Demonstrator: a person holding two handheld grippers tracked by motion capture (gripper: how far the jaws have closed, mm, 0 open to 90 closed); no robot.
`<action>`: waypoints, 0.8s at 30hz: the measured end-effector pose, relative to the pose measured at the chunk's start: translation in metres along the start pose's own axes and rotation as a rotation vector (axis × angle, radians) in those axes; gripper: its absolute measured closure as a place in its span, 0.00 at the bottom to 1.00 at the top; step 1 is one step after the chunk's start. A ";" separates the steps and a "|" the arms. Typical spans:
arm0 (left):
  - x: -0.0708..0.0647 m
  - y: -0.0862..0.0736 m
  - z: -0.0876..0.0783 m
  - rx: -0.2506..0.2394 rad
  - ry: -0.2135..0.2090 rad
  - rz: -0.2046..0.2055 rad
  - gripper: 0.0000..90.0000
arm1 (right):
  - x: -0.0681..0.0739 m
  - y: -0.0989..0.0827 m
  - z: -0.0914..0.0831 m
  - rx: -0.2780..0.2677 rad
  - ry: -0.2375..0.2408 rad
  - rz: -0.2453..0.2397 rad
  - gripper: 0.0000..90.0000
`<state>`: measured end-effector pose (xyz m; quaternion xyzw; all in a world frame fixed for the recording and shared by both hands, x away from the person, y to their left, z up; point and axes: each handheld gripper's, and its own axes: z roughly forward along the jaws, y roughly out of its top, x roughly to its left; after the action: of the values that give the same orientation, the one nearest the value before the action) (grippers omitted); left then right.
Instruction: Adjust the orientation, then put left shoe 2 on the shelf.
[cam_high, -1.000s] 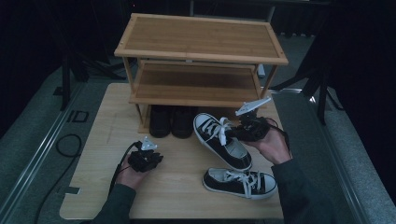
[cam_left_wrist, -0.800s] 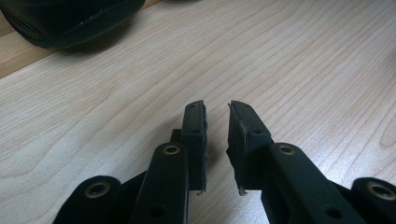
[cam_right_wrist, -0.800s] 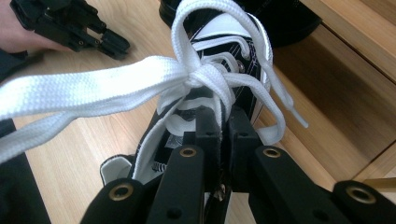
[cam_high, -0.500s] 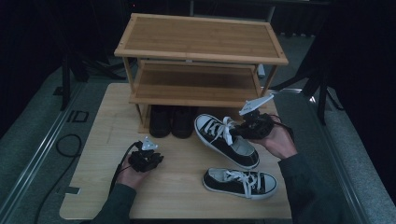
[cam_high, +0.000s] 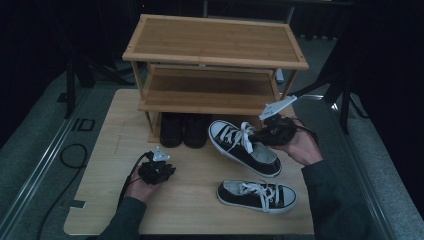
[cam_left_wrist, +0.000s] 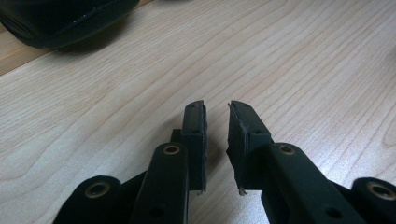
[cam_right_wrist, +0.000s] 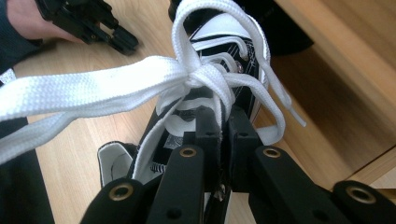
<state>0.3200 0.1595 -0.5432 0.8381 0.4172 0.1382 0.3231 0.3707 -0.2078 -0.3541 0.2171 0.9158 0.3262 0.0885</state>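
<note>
My right gripper clamped black-and-white canvas sneaker by tongue, near table's right edge; left gripper slightly open, empty.

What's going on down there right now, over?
Right tongs shut on lifted sneaker, toe toward shoe rack. Left tongs apart, empty, low over table. Second sneaker lies flat. Black shoes occupy rack's bottom left.

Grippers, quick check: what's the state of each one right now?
Left gripper: open a little, nothing between its jaws, low over the table.
Right gripper: shut on the tongue of the sneaker, which is lifted and tilted.
</note>
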 end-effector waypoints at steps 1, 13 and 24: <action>0.000 0.000 0.000 0.000 0.000 0.000 0.85 | 0.000 0.000 0.000 0.000 0.000 0.000 0.96; -0.001 0.000 0.001 0.000 0.000 0.001 0.85 | -0.001 0.010 -0.019 -0.033 0.021 -0.035 0.96; -0.001 0.000 0.000 -0.002 0.000 0.000 0.85 | -0.002 0.015 -0.024 -0.064 0.057 -0.051 0.96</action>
<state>0.3199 0.1586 -0.5433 0.8377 0.4172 0.1386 0.3241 0.3703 -0.2114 -0.3260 0.1815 0.9122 0.3591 0.0777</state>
